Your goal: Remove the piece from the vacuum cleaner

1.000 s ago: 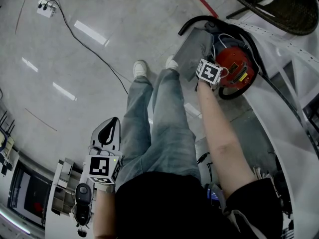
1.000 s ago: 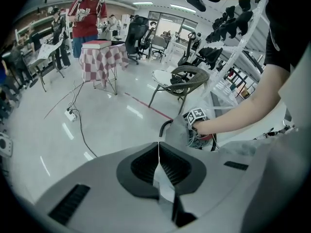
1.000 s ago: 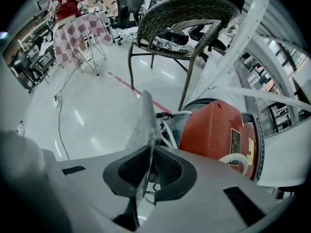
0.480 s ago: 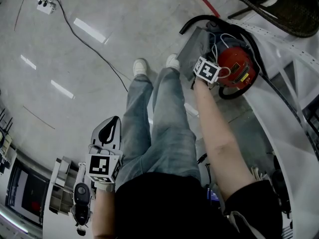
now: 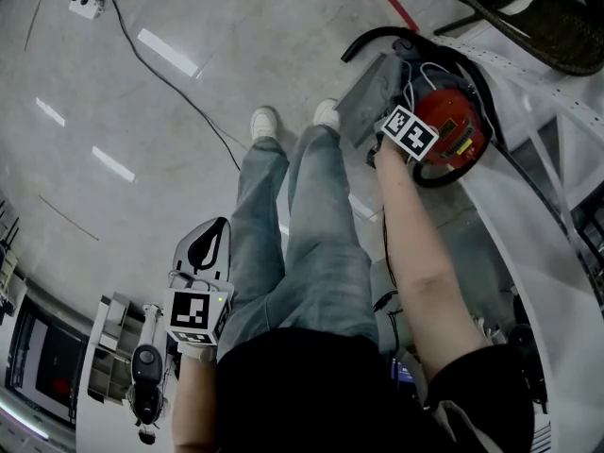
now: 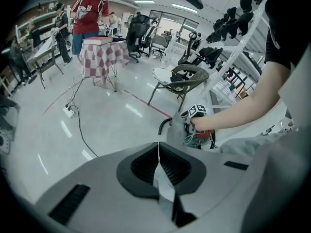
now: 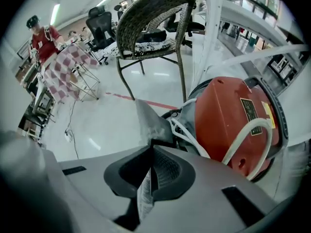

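Note:
The vacuum cleaner (image 5: 451,125) lies on the floor at the upper right, with a red motor housing (image 7: 228,115), white cables (image 7: 243,140) and a grey flat piece (image 5: 366,97) standing at its left side. My right gripper (image 5: 401,104) reaches into it. In the right gripper view its jaws (image 7: 149,142) are shut on the lower edge of the grey piece (image 7: 148,123). My left gripper (image 5: 212,229) hangs low beside the person's left leg, far from the vacuum. It (image 6: 158,143) is shut with nothing between its jaws.
A black hose (image 5: 377,38) curves round the vacuum's far side. A white frame (image 5: 557,159) runs along the right and a wicker chair (image 5: 538,8) stands behind. A power strip (image 5: 87,12) with its cable lies on the floor at the far left.
My right gripper has shifted a little right and towards the red housing, and its marker cube has turned. The left gripper has stayed where it was.

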The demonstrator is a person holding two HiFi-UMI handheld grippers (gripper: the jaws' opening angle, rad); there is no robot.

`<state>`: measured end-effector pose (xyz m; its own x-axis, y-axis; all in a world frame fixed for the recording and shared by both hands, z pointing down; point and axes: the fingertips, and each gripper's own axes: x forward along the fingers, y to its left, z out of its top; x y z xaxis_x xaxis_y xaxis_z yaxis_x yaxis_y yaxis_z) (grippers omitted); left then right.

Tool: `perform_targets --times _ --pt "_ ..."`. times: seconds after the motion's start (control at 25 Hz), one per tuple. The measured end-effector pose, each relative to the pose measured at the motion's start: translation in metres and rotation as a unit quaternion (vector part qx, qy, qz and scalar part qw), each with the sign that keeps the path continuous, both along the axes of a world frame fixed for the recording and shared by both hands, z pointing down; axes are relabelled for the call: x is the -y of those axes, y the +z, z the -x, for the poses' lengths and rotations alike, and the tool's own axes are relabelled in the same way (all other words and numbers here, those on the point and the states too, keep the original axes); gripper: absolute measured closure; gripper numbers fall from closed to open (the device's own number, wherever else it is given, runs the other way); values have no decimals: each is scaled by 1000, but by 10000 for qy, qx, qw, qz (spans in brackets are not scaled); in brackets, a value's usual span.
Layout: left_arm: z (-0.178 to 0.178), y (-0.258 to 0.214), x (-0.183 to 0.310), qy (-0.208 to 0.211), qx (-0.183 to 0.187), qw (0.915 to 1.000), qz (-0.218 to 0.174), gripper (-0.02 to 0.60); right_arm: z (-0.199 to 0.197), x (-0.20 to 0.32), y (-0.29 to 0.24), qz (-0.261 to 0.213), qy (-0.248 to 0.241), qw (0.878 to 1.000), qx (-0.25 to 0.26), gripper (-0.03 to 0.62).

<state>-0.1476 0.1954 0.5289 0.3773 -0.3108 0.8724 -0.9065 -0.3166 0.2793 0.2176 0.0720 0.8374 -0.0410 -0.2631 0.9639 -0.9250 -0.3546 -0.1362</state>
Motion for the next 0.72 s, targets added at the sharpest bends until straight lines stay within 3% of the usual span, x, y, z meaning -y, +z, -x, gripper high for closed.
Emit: perform_targets --times 0.44,0.72 --pt "-1 4 -4 81 23 10000 13 561 6 -10 -4 -118 -97 9998 102 557" --pt "-5 7 -6 217 44 9997 59 561 1 9 -2 -207 359 9984 385 556"
